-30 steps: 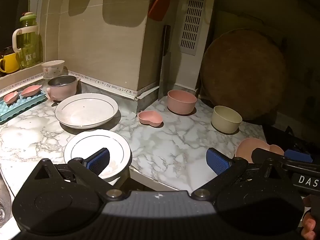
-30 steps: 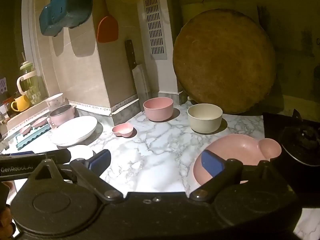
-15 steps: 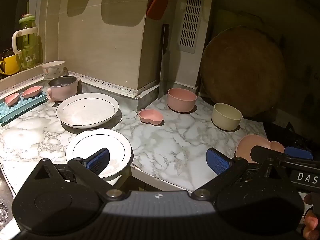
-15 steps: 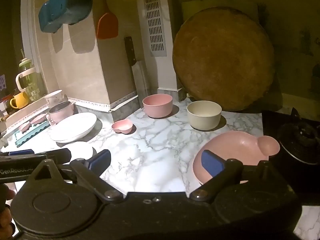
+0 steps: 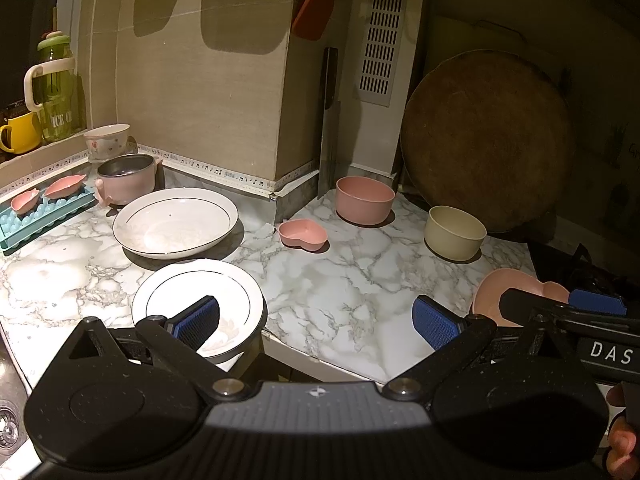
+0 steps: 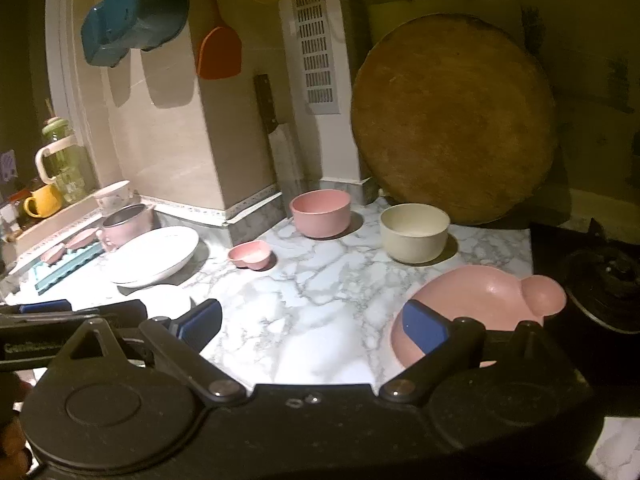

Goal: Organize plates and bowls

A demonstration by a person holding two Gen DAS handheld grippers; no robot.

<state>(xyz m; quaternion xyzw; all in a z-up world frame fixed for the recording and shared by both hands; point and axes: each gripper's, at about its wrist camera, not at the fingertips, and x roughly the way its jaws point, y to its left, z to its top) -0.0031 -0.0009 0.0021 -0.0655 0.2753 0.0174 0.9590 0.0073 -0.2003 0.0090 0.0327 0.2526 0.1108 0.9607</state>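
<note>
Showing whole teal tray (image 5: 44, 216): left wrist only.

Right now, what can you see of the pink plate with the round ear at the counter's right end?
The pink ear-shaped plate looks like matte plastic: a shallow round dish with a smaller round lobe on its far right. It lies upright and empty on the marble counter, beside the black stove. The right gripper is open, one pad in front of the plate's near rim; contact unclear.
</note>
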